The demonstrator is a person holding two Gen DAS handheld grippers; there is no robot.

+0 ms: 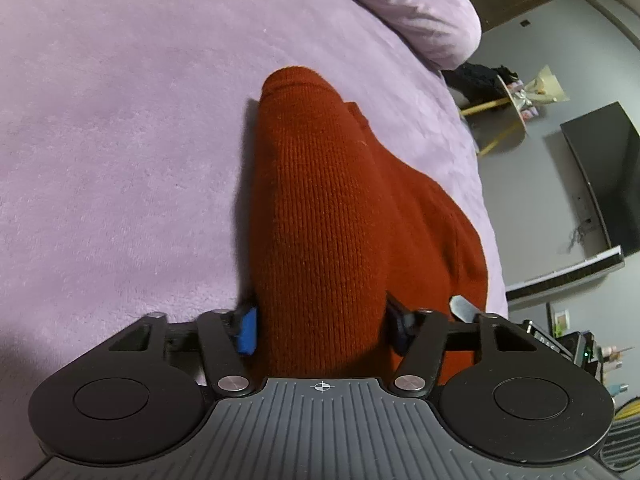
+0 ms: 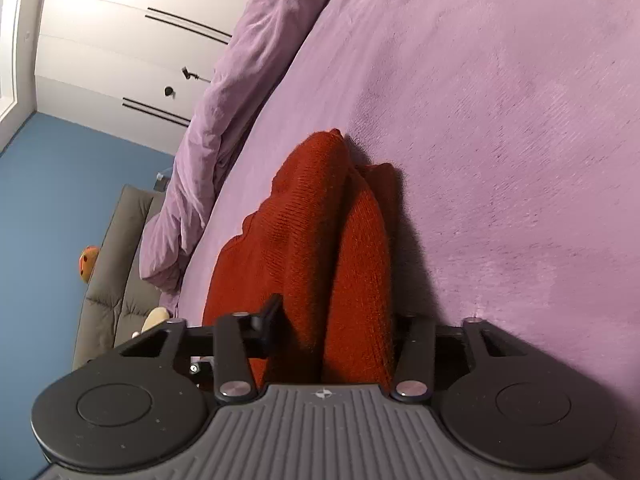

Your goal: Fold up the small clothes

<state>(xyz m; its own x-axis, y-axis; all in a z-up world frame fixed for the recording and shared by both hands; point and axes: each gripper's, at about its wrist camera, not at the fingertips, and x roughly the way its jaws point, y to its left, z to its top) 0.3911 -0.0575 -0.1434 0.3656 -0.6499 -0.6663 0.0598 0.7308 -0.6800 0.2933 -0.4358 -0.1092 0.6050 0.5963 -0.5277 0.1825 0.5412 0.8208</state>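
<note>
Mid-fold: left gripper [image 1: 322, 330] and right gripper [image 2: 334, 332] each clamp red knit garment [image 1: 320, 208], bunched toward 12 o'clock on purple bedspread [image 1: 120, 140]. Next: lay edge flat, release.

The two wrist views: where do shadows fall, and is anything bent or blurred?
Left wrist view: the red knit casts a dark shadow on its left side onto the blanket; the TV at the rim bows. Right wrist view: the shadow falls on the knit's right side; the wardrobe looks tilted and overexposed.

Both grippers' fingers [image 1: 248, 330] partly closed.
</note>
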